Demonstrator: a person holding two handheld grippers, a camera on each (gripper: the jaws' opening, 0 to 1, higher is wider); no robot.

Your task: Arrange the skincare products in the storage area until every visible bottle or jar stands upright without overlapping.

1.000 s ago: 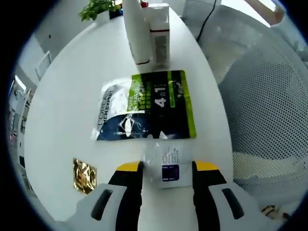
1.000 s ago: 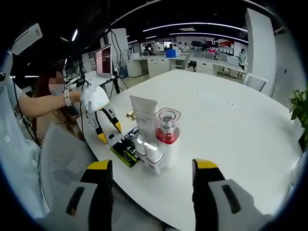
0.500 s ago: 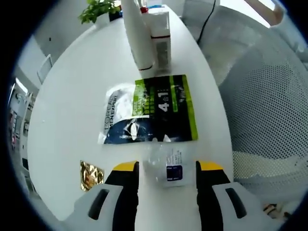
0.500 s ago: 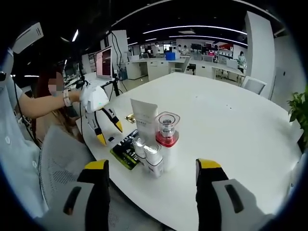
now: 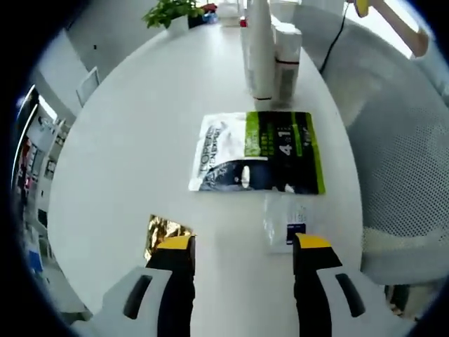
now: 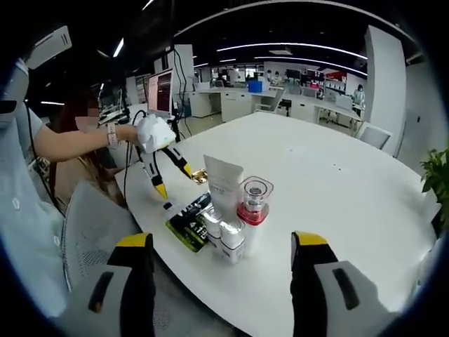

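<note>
Left tool (image 5: 244,247), yellow-tipped, jaws spread wide, nothing between them, held above white round surface (image 5: 126,140). Small clear flat sachet w/ dark blue label (image 5: 284,223) lies on surface just ahead of the right-hand jaw tip, slightly outboard of the gap; long axis runs roughly along the tool's forward line. Beyond it, flat green/black/white pouch (image 5: 258,152) lies crosswise, long axis across the tool's line. Further ahead, upright cluster: tall white tube (image 5: 258,49) w/ white box-like bottle (image 5: 286,60) touching or just beside it. Crinkled gold foil packet (image 5: 163,230) sits just ahead of the left-hand jaw tip.

Right tool (image 6: 223,242), jaws equally wide apart, empty, hovers off surface edge; upright cluster directly ahead, centred betw. jaws: white tube (image 6: 224,184), red-collared clear-cap jar (image 6: 252,200), two small silver-capped bottles (image 6: 226,237). Left tool (image 6: 168,175) in this view points down at the near end of the pouch (image 6: 191,223).

Judgement: left tool nearer the flat items, right nearer the standing group; sachet needs a slight shift toward the right-hand jaw to centre
</note>
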